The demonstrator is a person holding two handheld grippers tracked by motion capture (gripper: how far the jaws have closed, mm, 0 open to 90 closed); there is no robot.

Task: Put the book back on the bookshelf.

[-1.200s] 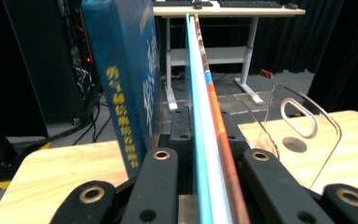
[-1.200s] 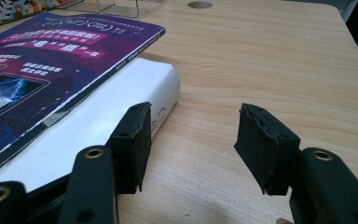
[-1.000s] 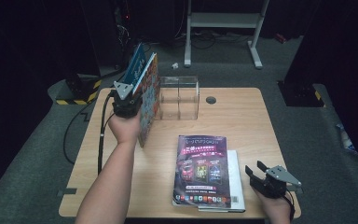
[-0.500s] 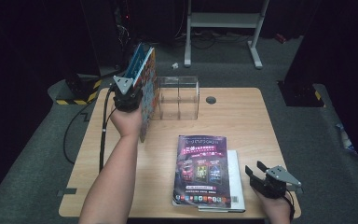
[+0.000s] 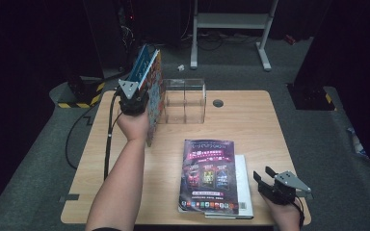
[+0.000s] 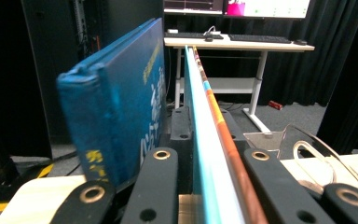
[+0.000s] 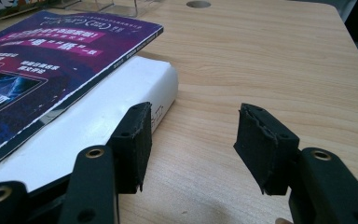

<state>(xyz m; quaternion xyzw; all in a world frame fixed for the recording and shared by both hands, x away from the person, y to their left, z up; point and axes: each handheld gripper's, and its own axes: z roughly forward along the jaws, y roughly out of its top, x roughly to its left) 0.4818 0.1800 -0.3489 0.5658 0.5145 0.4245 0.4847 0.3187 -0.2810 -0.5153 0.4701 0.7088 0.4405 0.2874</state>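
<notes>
The left tool (image 5: 134,98) pinches a thin book (image 6: 205,140) upright beside the blue book (image 6: 121,102), near the clear rack (image 5: 184,100); tilting could topple both. The right tool (image 5: 270,180) rests half-open, empty, beside the magazine (image 5: 209,175) on the counter (image 5: 250,125).

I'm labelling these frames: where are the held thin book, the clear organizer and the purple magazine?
thin book (image 5: 153,96), high view, colourful cover.
clear organizer (image 5: 184,101), high view, front wall.
purple magazine (image 5: 210,175), high view, cover middle.

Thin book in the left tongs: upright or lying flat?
Upright. The thin book stands on edge on the table, pinched by the left tongs, beside a leaning blue book.
</notes>
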